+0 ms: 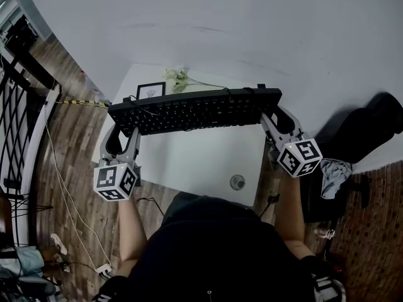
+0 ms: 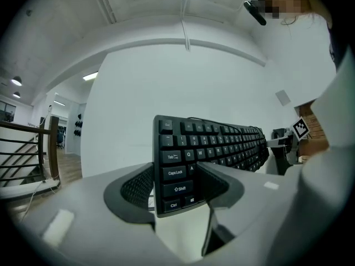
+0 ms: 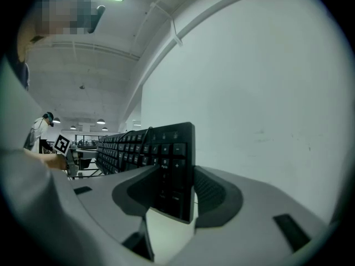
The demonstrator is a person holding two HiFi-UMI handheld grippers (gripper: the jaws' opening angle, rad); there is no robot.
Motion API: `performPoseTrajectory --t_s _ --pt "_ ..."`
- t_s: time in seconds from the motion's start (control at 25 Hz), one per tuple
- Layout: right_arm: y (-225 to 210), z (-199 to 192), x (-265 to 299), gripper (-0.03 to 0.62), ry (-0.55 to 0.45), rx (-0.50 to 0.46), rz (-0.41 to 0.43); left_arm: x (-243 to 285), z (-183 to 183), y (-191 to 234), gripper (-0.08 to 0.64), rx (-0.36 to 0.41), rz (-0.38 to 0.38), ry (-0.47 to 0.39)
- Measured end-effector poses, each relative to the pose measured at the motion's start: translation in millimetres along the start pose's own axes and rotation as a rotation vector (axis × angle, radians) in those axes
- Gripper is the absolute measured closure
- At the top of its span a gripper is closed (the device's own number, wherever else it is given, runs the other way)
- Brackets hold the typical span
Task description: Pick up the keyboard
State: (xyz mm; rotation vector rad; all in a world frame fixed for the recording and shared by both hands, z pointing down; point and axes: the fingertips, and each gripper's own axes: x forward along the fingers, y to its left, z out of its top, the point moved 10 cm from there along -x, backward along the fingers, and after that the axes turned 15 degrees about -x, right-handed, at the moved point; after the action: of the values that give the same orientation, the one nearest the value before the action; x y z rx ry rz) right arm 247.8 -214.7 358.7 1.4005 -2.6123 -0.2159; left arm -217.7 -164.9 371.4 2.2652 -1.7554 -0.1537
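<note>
A black keyboard (image 1: pixel 195 109) hangs in the air above the white table (image 1: pixel 201 162), held at both ends. My left gripper (image 1: pixel 123 131) is shut on its left end. In the left gripper view the pads clamp the keyboard (image 2: pixel 211 143) at the Caps Lock and Shift keys, with the left gripper (image 2: pixel 175 184) pointing level. My right gripper (image 1: pixel 272 115) is shut on the right end. The right gripper view shows the number-pad end of the keyboard (image 3: pixel 144 146) standing on edge between the jaws of the right gripper (image 3: pixel 175 190). A thin cable trails from the keyboard's back.
A small framed picture (image 1: pixel 151 90) and a pale sprig of flowers (image 1: pixel 176 77) sit at the table's far edge against the wall. A round grommet (image 1: pixel 237 182) is in the table near me. A black chair (image 1: pixel 371 131) stands to the right, a railing (image 1: pixel 19 106) to the left.
</note>
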Motion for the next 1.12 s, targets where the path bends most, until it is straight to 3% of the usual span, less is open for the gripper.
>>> performPoseTrajectory --t_s 1.12 --pt "7 -11 -13 0.396 0.001 -0.003 0.010 -16 -16 -5 0.308 0.007 0.008 -0.011"
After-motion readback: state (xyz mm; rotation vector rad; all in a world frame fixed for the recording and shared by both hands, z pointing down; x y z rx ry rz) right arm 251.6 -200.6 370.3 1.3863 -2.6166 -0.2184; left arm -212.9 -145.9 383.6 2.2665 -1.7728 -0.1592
